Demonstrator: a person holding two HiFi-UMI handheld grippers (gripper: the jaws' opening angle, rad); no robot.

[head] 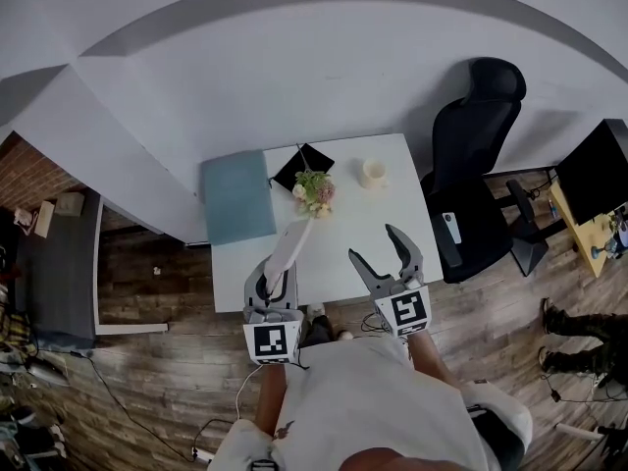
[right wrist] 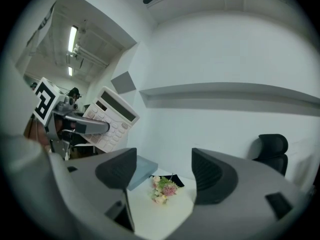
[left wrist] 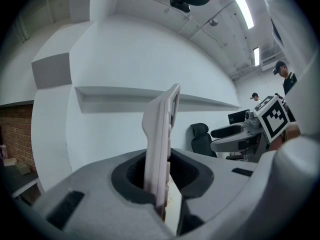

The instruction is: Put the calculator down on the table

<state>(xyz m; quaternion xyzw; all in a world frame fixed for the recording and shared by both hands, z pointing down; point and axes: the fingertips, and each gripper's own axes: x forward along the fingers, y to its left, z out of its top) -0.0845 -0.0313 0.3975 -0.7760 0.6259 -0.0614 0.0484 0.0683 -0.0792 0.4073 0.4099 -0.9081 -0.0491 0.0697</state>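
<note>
A pale pink calculator (head: pixel 288 246) stands on edge in my left gripper (head: pixel 278 281), which is shut on its lower end above the near edge of the white table (head: pixel 378 224). In the left gripper view the calculator (left wrist: pixel 161 144) rises edge-on from between the jaws. The right gripper view shows its keypad face (right wrist: pixel 111 120) at the left. My right gripper (head: pixel 379 253) hangs open with nothing between its fingers, to the right of the left one, over the table's near right part. In its own view the open right gripper (right wrist: pixel 163 176) points at the table.
On the table lie a grey-blue cushion (head: pixel 236 195) at the left, a black notebook (head: pixel 303 167), a small flower bunch (head: pixel 314 190) and a white cup (head: pixel 373 173). A black office chair (head: pixel 475 170) stands at the table's right. White walls are behind.
</note>
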